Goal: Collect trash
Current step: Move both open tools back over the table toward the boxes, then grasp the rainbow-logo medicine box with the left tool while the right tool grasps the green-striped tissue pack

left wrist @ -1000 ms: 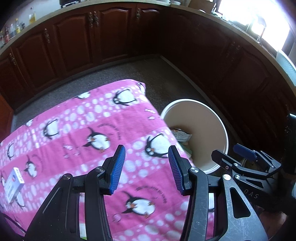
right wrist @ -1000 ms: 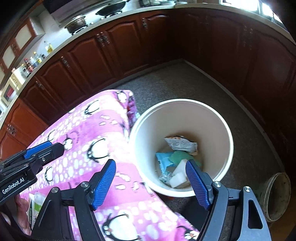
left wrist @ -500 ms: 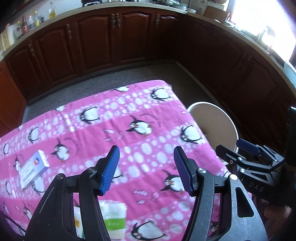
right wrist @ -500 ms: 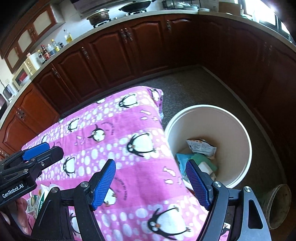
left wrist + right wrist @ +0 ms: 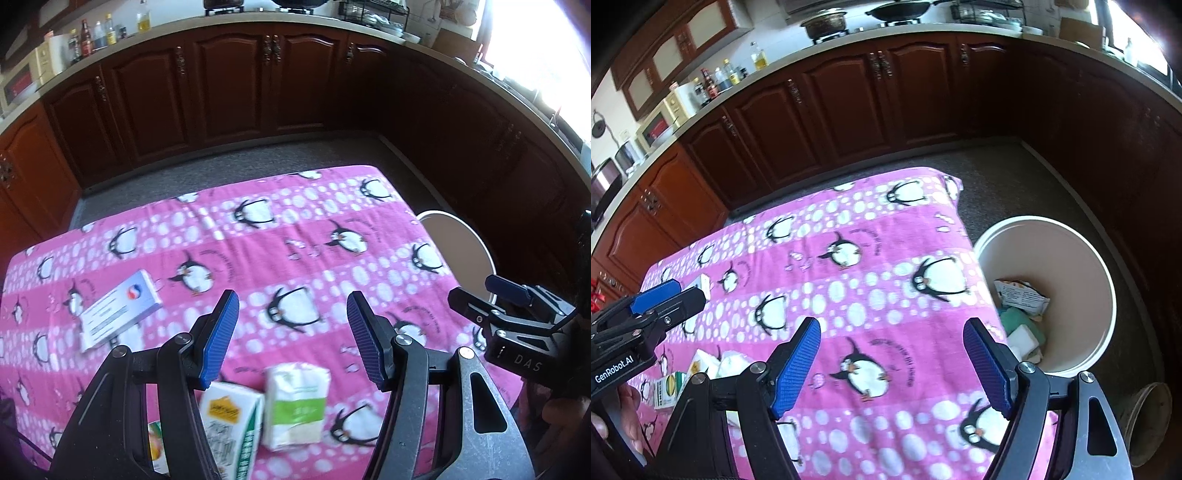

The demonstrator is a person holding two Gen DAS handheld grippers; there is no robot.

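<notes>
On pink cloth [image 5: 295,236], near edge: carton [image 5: 229,428], green pack [image 5: 295,410], box [image 5: 120,310] left to collect. Bin [image 5: 1104,295] right, part filled. Left gripper [image 5: 291,339] and right gripper [image 5: 892,365] both apart, empty.

Two cartons [image 5: 231,424], one box [image 5: 120,314], one bin [image 5: 1071,295].

White-blue flat box [image 5: 120,309] lying flat, left on tabletop. Green-white tissue pack [image 5: 296,404] beside tilted drink carton [image 5: 229,424] at near edge. White bucket [image 5: 1106,295] on floor, wrappers inside.
</notes>
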